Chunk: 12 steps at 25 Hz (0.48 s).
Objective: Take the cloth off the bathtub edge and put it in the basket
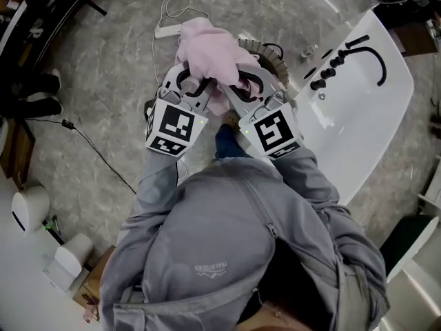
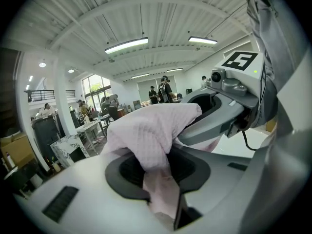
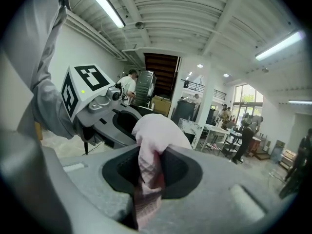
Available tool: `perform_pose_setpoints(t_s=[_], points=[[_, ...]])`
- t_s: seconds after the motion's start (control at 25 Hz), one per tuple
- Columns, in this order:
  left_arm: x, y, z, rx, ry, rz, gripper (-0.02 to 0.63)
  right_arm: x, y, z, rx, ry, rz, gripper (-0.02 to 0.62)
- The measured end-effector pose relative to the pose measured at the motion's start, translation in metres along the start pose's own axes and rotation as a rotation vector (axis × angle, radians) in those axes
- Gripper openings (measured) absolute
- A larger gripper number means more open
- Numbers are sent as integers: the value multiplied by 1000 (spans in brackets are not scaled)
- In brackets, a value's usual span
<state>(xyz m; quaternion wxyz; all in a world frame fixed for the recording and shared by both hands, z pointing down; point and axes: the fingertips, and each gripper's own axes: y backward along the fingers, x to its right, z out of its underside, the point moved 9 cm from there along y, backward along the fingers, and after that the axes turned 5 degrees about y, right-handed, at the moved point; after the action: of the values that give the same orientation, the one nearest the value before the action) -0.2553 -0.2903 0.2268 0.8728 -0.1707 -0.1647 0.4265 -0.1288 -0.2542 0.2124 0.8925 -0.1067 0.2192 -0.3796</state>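
While I hold the cloth [image 1: 207,47] in both grippers, clear of the bathtub [image 1: 358,109] edge, only the drop into the basket [image 1: 274,59] is left.
Head view: the cloth hangs bunched between my left gripper [image 1: 195,87] and right gripper [image 1: 242,88], over the basket's left rim, with the bathtub edge well off to the right; bare floor [image 1: 103,81] lies to the left, and a cable [image 1: 165,19] runs near the basket's far side. Left gripper view: my left gripper [image 2: 161,172] pinches a fold of cloth [image 2: 146,130]. Right gripper view: my right gripper [image 3: 148,174] is clamped on another fold of cloth [image 3: 156,130]. I judge there is open room all round; I only need to carry it right, past the rim.
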Motion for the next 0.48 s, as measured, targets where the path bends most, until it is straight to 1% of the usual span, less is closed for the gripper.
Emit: perform_pose_setpoints(t_s=[0.16, 0.32, 0.48], points=[[-17, -35, -12, -4, -21, 33, 107, 32, -11, 11, -20, -12, 33, 77], [-27, -70, -26, -16, -49, 77, 107, 63, -15, 23, -30, -49, 84, 78], [-30, -96, -40, -22, -93, 145, 107, 81, -9, 33, -41, -88, 138, 78]])
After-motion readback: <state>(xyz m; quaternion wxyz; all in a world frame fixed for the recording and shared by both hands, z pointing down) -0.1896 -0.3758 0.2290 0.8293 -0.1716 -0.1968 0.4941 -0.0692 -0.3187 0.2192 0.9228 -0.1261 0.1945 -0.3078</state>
